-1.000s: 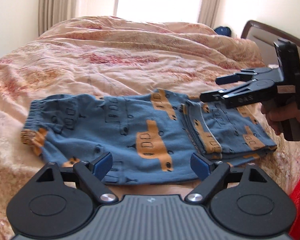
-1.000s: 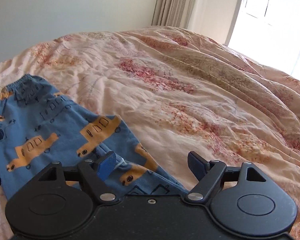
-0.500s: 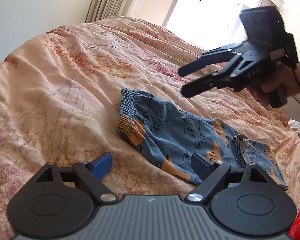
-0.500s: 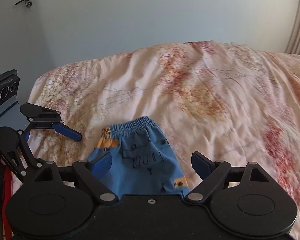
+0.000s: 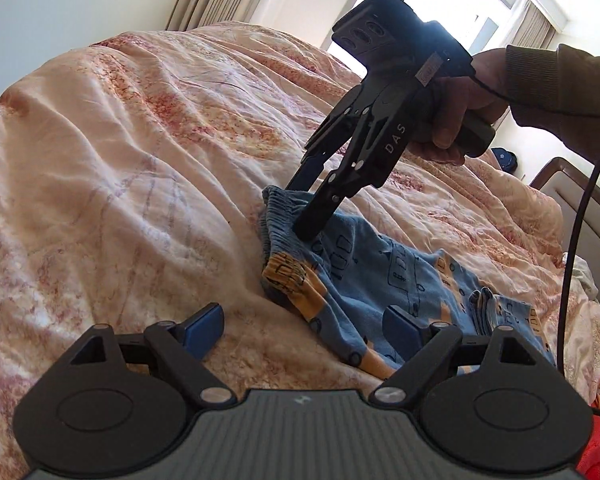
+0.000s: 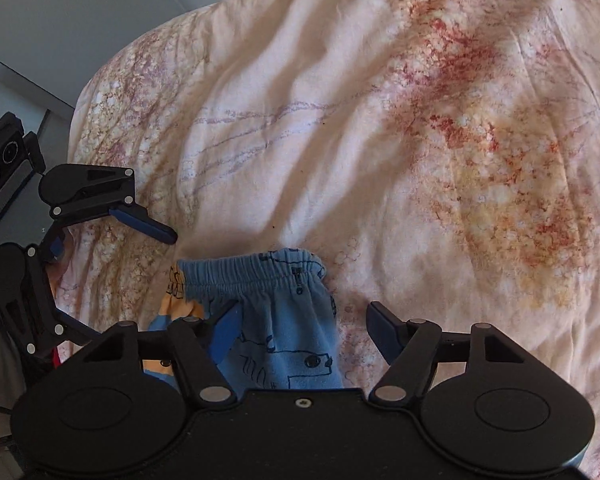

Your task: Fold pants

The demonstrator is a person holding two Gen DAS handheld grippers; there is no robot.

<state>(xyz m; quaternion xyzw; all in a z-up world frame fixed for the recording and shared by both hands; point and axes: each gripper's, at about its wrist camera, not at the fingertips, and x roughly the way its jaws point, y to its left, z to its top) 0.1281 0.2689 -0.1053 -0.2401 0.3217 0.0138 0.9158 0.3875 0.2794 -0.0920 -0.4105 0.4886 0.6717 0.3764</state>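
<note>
Blue pants: the pants (image 5: 380, 276), printed with orange vehicles, lie on a peach flowered quilt (image 5: 140, 152) covering a bed; the waistband (image 6: 252, 270) is the near end in the right wrist view.
Right gripper: the right gripper (image 6: 300, 328) points steeply down over the waistband corner. Its jaws have just been closing; cloth lies between them, with the left blue pad at the fabric and the right pad apart from it, over the quilt, so nothing is clamped.
Left gripper: the left gripper (image 5: 300, 324) hangs wide apart and empty, low over the quilt beside the pants' near edge.
Left wrist view only: a hand (image 5: 464, 108) and dark sleeve hold the right gripper; a cable (image 5: 580, 216) hangs from it; the folded leg ends (image 5: 496, 308), the window (image 5: 452, 4) and the curtains.
Right wrist view only: the left gripper seen from the side, near the waistband; a grey wall (image 6: 80, 8).
</note>
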